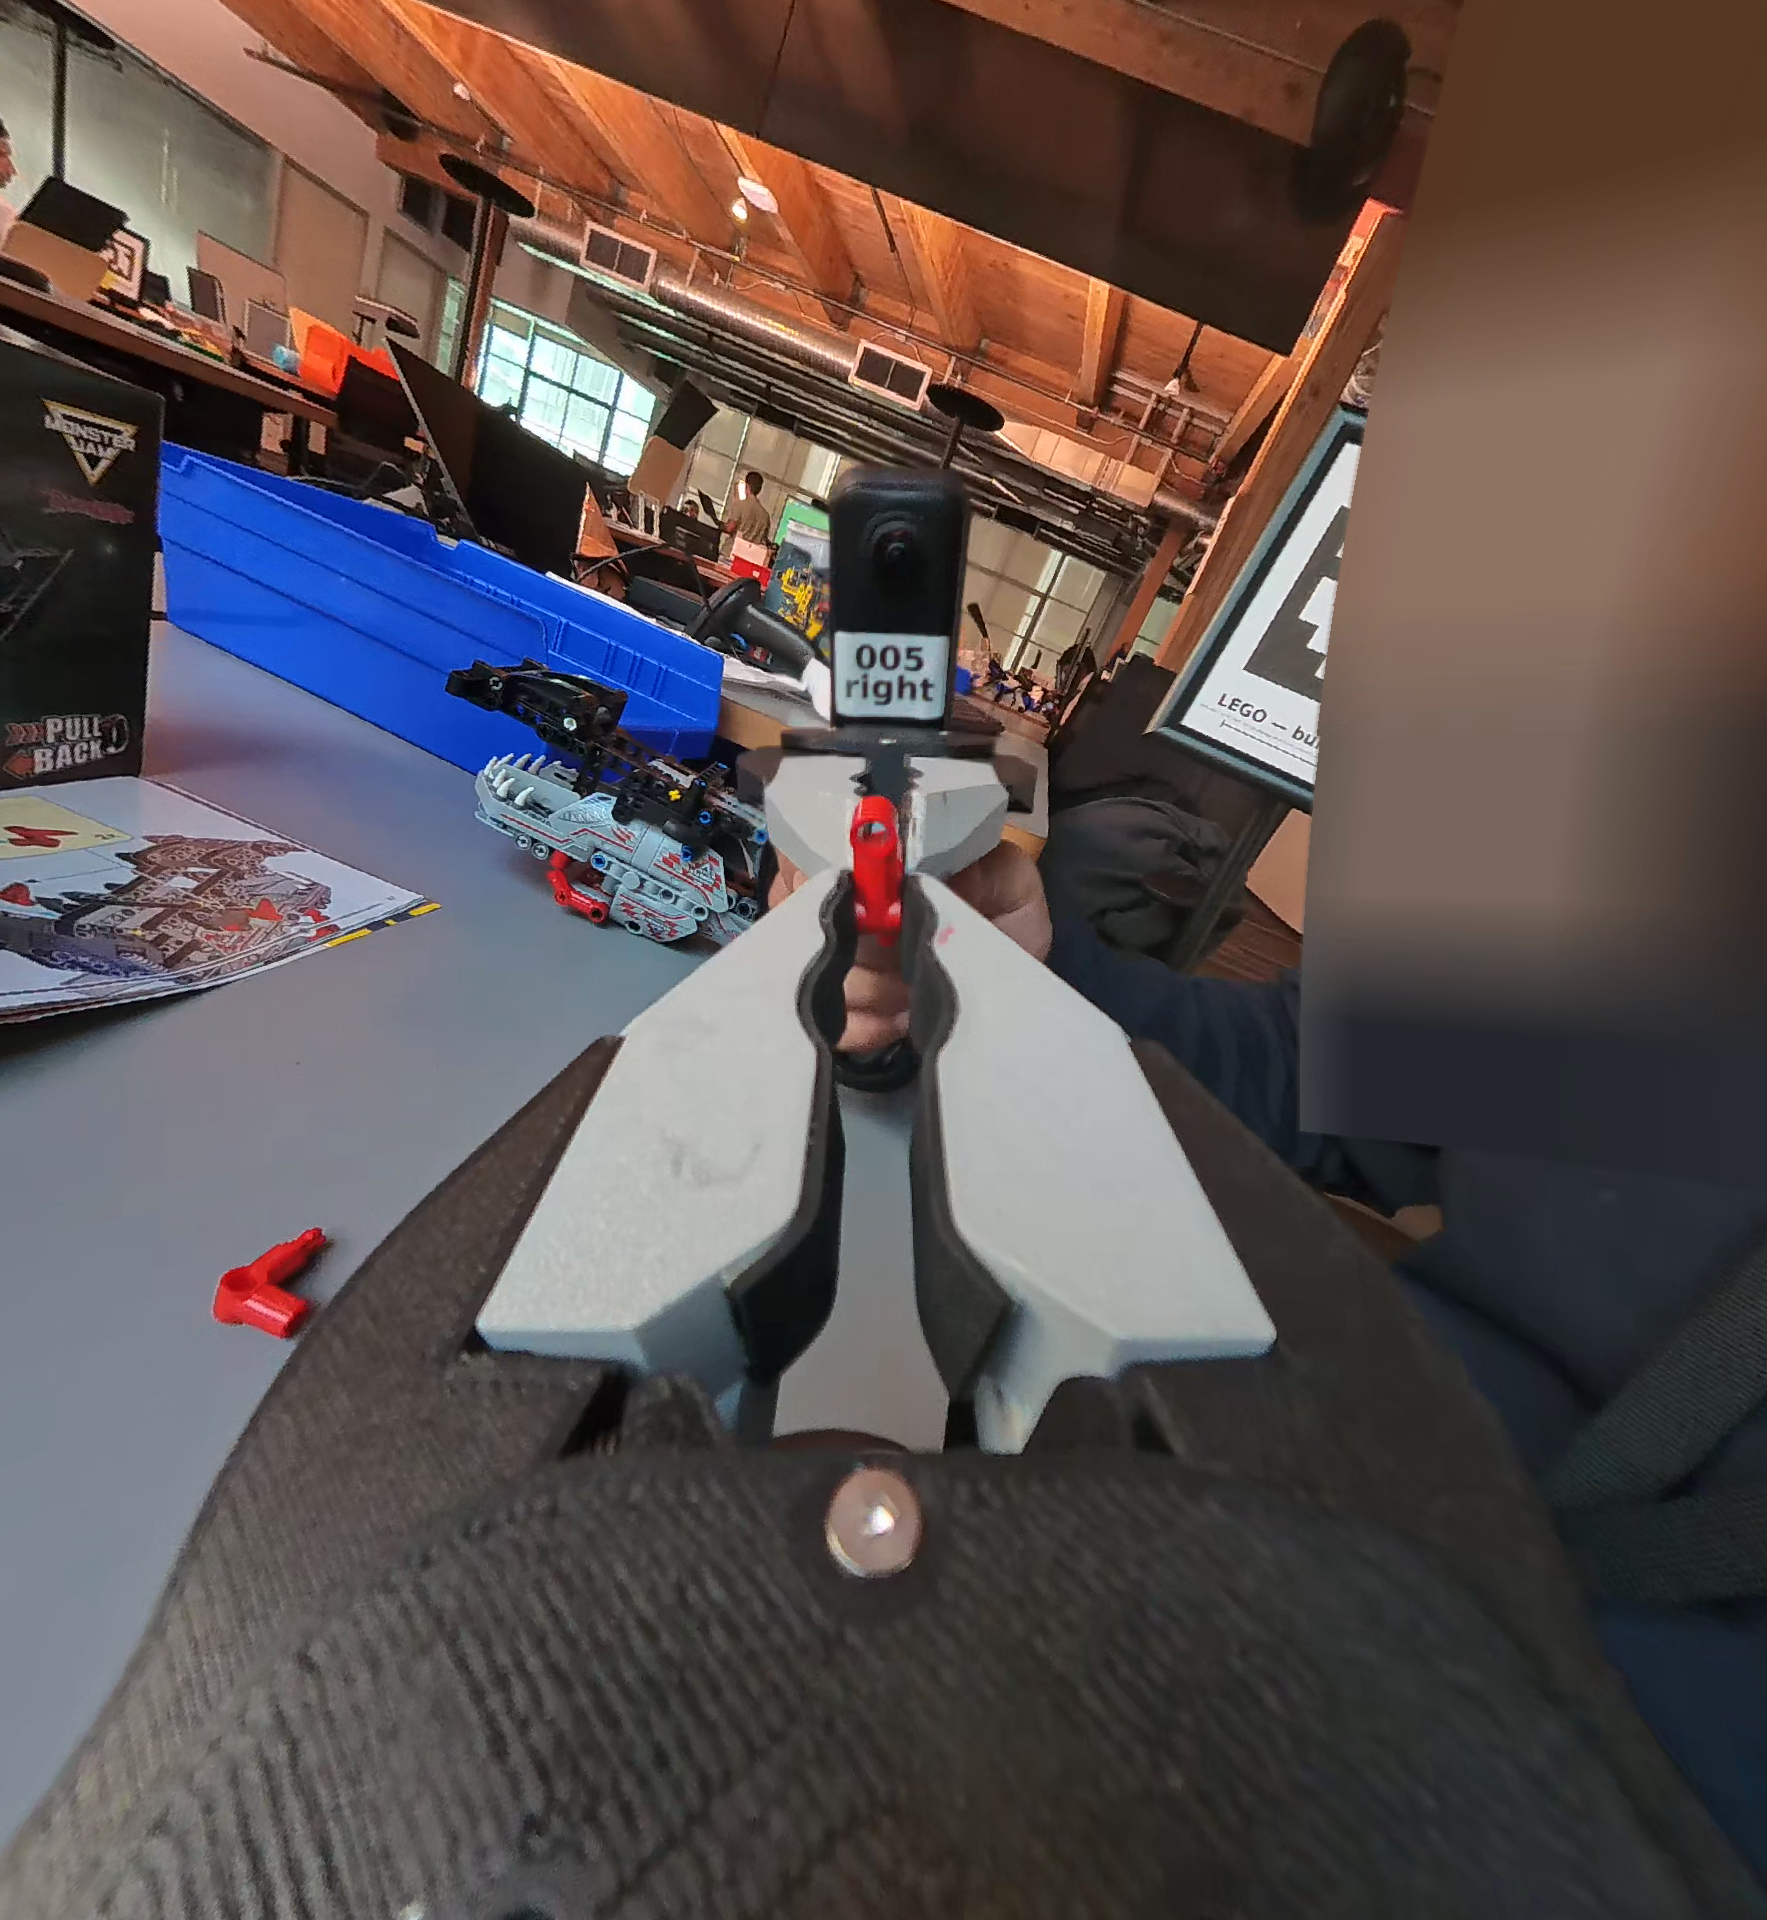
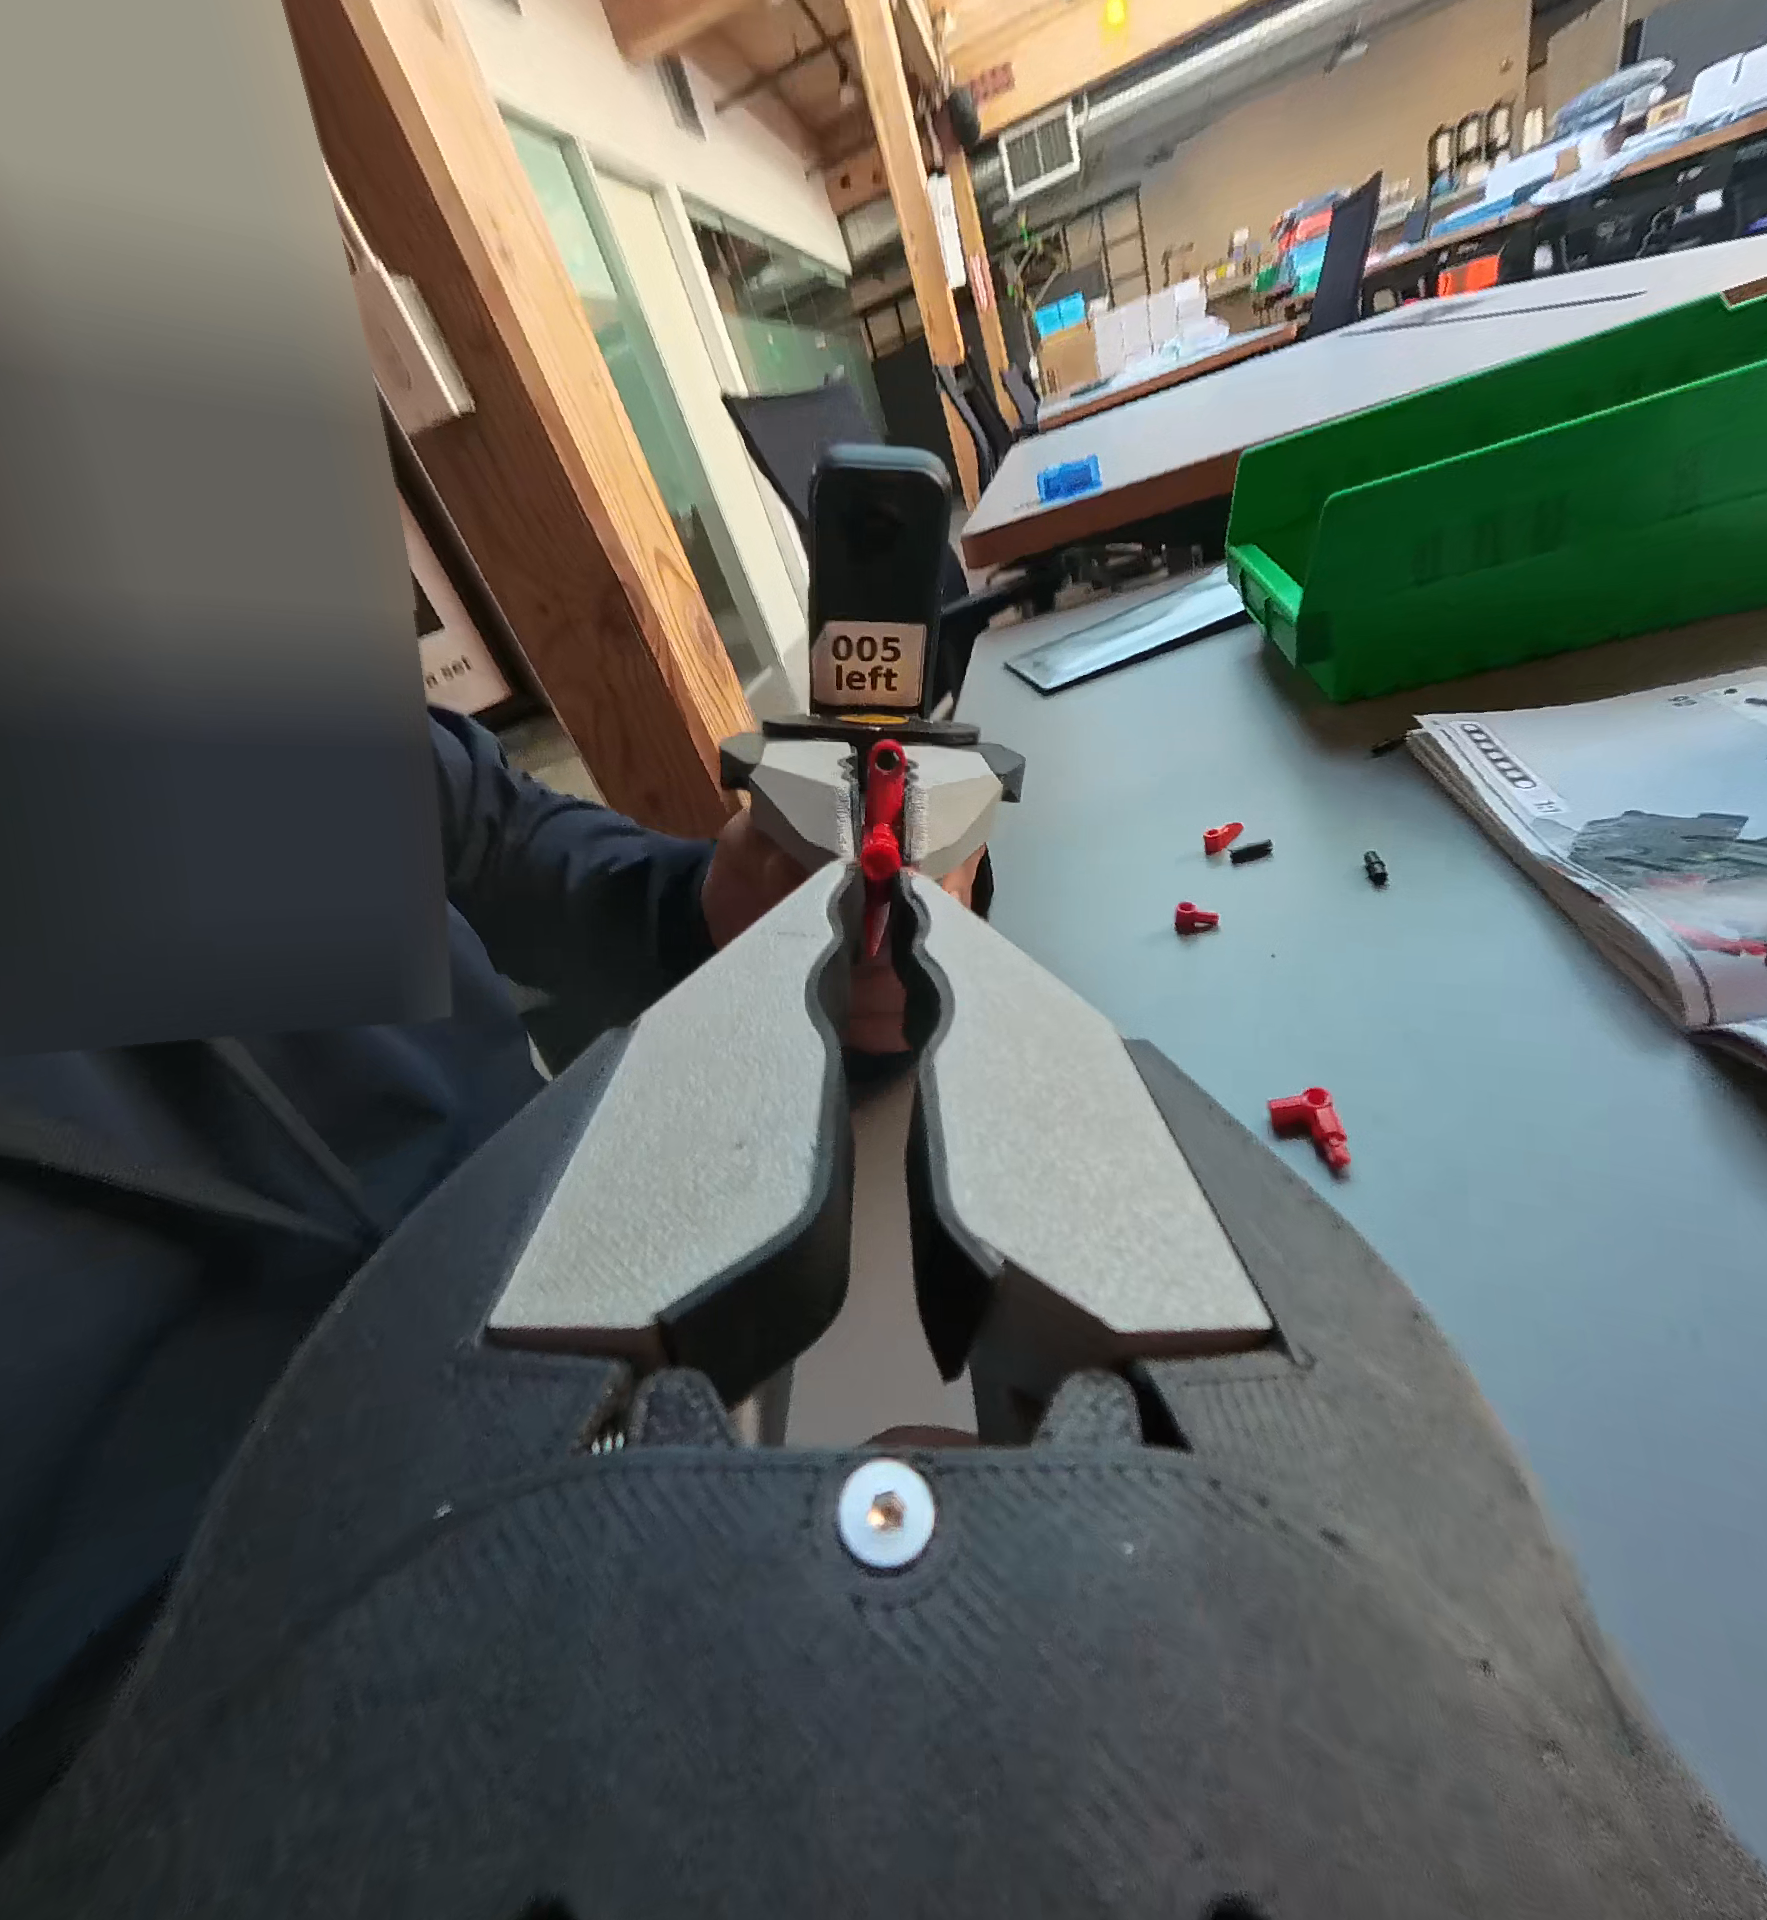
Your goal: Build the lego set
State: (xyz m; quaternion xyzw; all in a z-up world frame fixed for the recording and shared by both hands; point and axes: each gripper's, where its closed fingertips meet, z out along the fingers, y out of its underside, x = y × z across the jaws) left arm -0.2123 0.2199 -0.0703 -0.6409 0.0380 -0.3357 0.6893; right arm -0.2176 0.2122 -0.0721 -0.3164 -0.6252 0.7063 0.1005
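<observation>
The grey, matte-plastic left gripper (image 1: 874,894) and the matching right gripper (image 2: 874,883) meet tip to tip, both clenched on one small glossy red lego connector piece (image 1: 877,857). Each carries a black camera with a white label. Left of the left gripper lie a grey, toothed lego model (image 1: 630,831) and an open instruction booklet (image 1: 131,894); another red angled connector (image 2: 1310,1122) lies right of the right gripper.

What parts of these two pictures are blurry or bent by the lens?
Left wrist view: a smooth blurred patch covers the right side; the ceiling beams bow from the wide lens; the red piece between the gripper tips is sharp. Right wrist view: a blurred patch fills the upper left; the green bin and table curve outward; the gripper's near housing is soft.
</observation>
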